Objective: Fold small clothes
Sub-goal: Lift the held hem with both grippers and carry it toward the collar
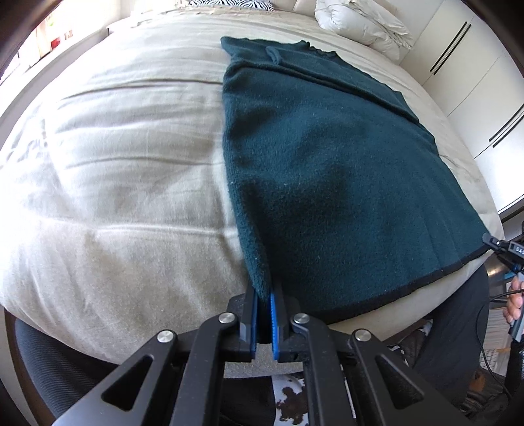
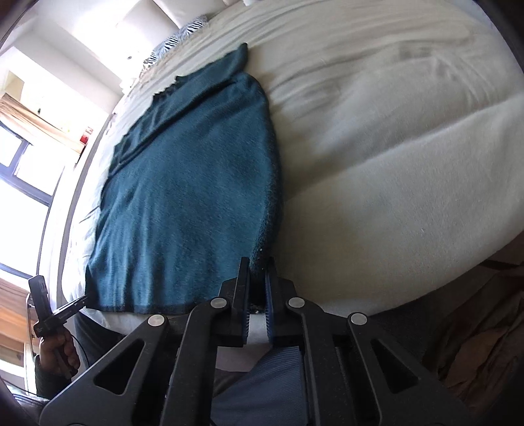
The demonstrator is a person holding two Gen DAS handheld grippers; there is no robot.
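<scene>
The bed [image 1: 114,164] lies open and bare across the whole left half of the left wrist view, and across the right half of the right wrist view; a claw could sweep there with nothing in its path. The green garment [image 1: 327,164] covers the middle strip between those two stretches. At the far end, a heap of white bedding [image 1: 360,23] fills the upper right of the left view, with a striped pillow [image 1: 229,2] along the top edge. White cupboard doors [image 1: 475,82] (close beside the mattress) hem in the right edge there. A window wall [image 2: 29,157] closes off the left edge of the right view.
</scene>
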